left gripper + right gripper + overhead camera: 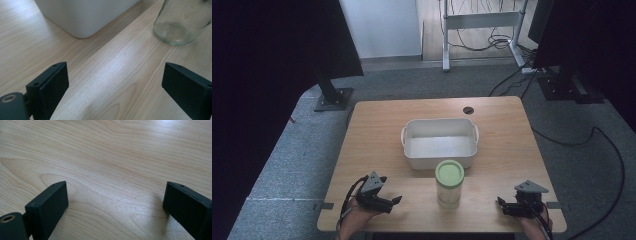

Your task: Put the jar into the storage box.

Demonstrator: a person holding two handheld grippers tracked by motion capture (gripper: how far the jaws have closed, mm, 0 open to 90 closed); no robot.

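at the frame's lower centre, a lidded glass jar [449, 183] stands untouched on the wooden table [377, 130], just in front of an empty white tub [439, 142]; nothing looks begun. left gripper [388, 202] and right gripper [501, 205] rest at the lower corners, jaws spread wide, holding nothing.

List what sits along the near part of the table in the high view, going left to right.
Left black two-jaw tool → clear glass jar with a pale green lid → right black two-jaw tool, all on the light wooden table.
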